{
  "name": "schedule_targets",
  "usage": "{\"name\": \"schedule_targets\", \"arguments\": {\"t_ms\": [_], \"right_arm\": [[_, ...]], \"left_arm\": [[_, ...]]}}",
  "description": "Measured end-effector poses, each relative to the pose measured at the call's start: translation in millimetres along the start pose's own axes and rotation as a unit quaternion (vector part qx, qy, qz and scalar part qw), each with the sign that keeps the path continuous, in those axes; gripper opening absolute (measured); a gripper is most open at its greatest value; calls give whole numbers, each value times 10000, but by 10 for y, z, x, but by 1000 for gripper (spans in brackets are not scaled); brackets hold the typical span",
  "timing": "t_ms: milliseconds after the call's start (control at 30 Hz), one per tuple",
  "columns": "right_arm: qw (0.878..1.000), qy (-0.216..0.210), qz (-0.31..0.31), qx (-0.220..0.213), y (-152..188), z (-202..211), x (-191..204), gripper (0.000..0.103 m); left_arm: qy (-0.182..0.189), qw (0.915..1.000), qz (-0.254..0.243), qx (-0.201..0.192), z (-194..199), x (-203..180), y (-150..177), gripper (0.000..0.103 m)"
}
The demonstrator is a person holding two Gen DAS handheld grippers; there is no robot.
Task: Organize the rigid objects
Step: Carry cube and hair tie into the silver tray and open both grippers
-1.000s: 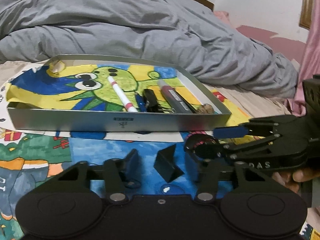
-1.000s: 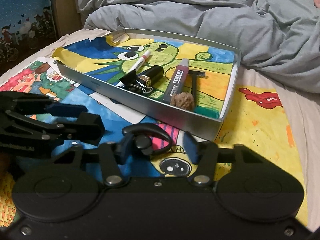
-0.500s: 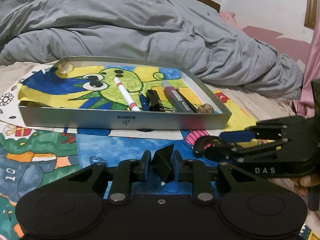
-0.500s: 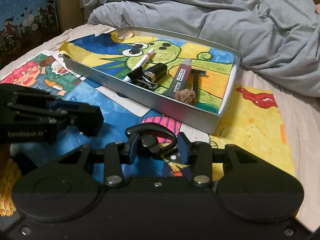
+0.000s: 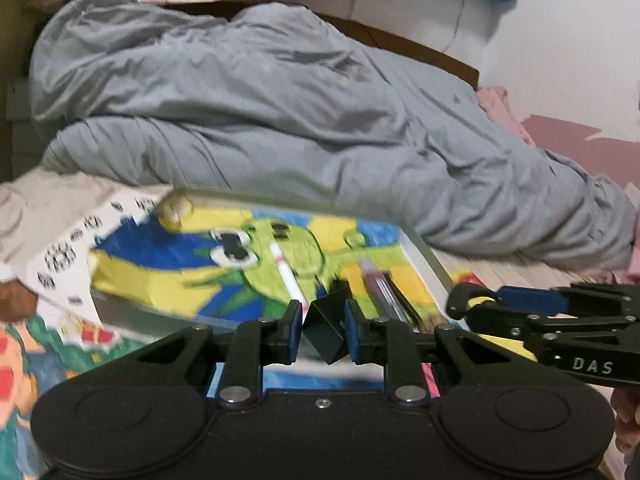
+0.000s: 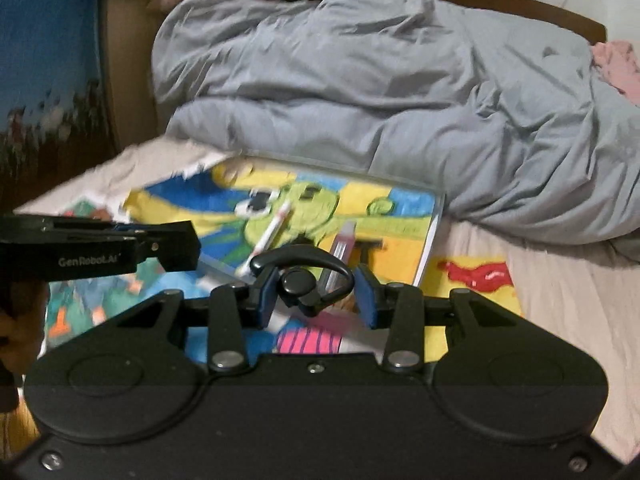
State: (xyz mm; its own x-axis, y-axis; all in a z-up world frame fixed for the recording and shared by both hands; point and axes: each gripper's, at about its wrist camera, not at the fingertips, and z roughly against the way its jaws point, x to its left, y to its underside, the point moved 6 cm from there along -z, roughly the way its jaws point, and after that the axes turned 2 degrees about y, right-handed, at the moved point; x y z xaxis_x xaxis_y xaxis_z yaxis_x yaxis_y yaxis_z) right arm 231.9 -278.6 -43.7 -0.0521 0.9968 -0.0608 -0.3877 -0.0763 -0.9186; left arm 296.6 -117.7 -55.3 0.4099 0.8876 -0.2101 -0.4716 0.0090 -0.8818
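My left gripper (image 5: 321,330) is shut on a small black folded clip (image 5: 326,330) and holds it above the near edge of the silver tray (image 5: 428,256). My right gripper (image 6: 316,296) is shut on a black earhook earpiece (image 6: 298,282), lifted near the tray's (image 6: 430,240) front corner. The tray is lined with a green cartoon drawing and holds a white marker (image 5: 288,280), a maroon tube (image 5: 378,286) and a razor (image 6: 370,250). The right gripper also shows at the right of the left wrist view (image 5: 464,304); the left one shows at the left of the right wrist view (image 6: 176,246).
The tray lies on colourful drawings (image 6: 476,276) spread over the bed. A rumpled grey duvet (image 5: 280,120) lies right behind the tray. A wooden headboard (image 5: 420,54) and white wall are beyond, pink cloth (image 6: 616,68) at the far right.
Both grippers have risen off the bed with their objects and moved toward the tray. The left closed on the black clip a second ago. The views are blurred by motion.
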Motion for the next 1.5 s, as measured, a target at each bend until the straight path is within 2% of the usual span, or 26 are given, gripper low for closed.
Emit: {"name": "schedule_targets", "arguments": {"t_ms": [233,533,733,1033,1133,1233,1333,1367,1500], "right_arm": [[9993,6,-368,16,-26,-268,-165,33],[9995,77,-186,242,94,-578,-158,33],[9992,51,-303,262,100,-674,-166,33],[9989,25,-160,448,116,-827,-76,33],[9986,53,-173,490,112,-844,-58,33],[9988,56,-225,436,71,-812,-70,42],[9991,68,-256,320,0,-725,-93,51],[9992,79,-271,272,-26,-684,-103,55],[9989,57,-469,65,-134,-503,-157,77]], "left_arm": [[-223,9997,0,-28,-310,128,-181,24],[-286,9993,-3,258,-767,184,-82,24],[-273,9988,-29,415,-878,199,6,24],[-268,9983,-42,518,-914,199,49,25],[-304,9978,-98,573,-900,185,36,30],[-364,9977,-120,557,-829,190,-12,40],[-394,9980,-149,472,-713,185,-94,42],[-409,9981,-144,431,-664,183,-123,43],[-598,9978,-129,242,-417,198,-253,60]]}}
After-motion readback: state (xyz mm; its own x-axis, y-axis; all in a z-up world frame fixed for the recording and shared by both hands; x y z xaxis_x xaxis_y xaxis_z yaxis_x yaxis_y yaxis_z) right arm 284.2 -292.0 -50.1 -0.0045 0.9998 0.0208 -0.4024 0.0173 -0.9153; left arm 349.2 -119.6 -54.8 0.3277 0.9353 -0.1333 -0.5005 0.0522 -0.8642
